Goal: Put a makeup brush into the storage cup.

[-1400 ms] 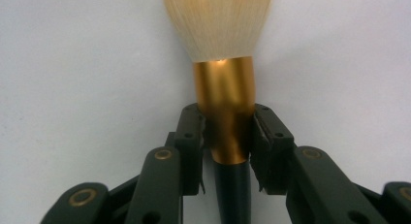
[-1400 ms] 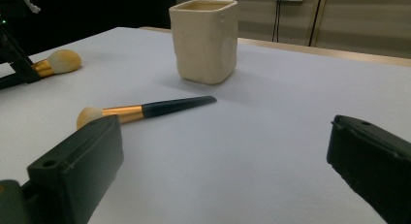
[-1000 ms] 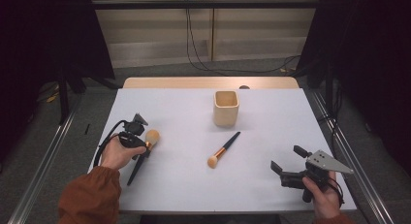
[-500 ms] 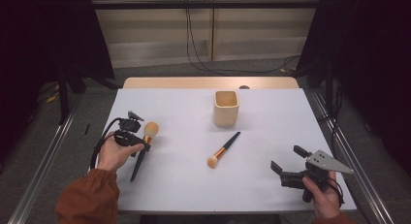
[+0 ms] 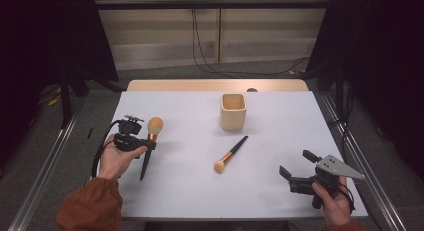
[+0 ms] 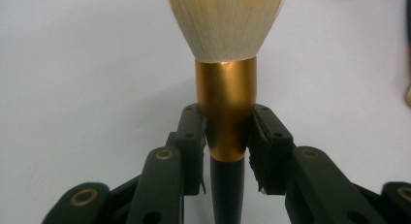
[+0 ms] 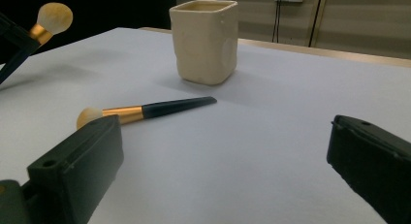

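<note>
White rectangular table (image 5: 280, 191), dark room, cabled back wall. Left gripper (image 5: 147, 145) clamps gold ferrule of black-handled large powder brush (image 5: 151, 141); bristles point away from person, handle toward table's near edge. Right gripper (image 5: 295, 172) agape, holding nothing.

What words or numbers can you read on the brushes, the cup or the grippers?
None: no words, numbers or signs can be read anywhere.
The big brush, the small brush and the cup are plain.
The left gripper and right gripper show no readable marking.
</note>
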`<state>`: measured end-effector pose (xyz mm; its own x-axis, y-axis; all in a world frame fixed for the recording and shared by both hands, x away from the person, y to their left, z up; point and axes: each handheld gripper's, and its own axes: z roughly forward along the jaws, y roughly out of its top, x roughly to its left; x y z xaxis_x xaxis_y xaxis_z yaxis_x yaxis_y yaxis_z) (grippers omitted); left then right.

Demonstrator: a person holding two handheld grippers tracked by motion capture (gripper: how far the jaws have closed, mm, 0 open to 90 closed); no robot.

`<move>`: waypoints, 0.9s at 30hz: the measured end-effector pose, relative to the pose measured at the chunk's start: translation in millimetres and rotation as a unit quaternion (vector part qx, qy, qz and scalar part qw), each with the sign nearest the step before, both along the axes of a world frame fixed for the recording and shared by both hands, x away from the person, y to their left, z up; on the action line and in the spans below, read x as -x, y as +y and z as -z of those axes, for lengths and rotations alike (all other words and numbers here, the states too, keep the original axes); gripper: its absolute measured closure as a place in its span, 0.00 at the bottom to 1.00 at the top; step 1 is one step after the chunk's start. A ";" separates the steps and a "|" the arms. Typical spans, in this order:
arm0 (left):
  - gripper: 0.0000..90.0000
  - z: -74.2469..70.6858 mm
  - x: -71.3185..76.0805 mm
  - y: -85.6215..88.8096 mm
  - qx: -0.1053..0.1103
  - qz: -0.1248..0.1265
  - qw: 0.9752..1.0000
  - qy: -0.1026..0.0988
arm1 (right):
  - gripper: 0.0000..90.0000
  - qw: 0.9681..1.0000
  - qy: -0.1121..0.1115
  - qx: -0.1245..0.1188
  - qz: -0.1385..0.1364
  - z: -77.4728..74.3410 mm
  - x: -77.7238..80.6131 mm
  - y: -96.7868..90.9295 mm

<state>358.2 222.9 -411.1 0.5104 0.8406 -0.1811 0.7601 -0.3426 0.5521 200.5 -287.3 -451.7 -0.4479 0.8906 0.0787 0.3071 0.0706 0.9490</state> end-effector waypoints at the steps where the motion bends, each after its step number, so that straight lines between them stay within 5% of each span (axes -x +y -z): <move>1: 0.76 -0.8 0.8 0.7 0.006 0.001 1.000 -0.006 | 0.00 1.000 0.000 0.001 -0.001 0.0 0.0 0.0; 14: 0.76 -6.8 8.3 4.5 0.048 0.004 0.996 -0.079 | 0.00 1.000 -0.001 0.000 -0.001 -0.1 0.1 -0.2; 21: 0.76 -9.1 9.6 13.0 0.077 -0.004 0.989 -0.124 | 0.00 1.000 0.000 0.000 -0.001 -0.1 0.1 0.0; 27: 0.76 -12.8 14.4 15.4 0.109 -0.004 0.980 -0.164 | 0.00 1.000 0.000 -0.001 0.000 -0.2 -0.1 0.1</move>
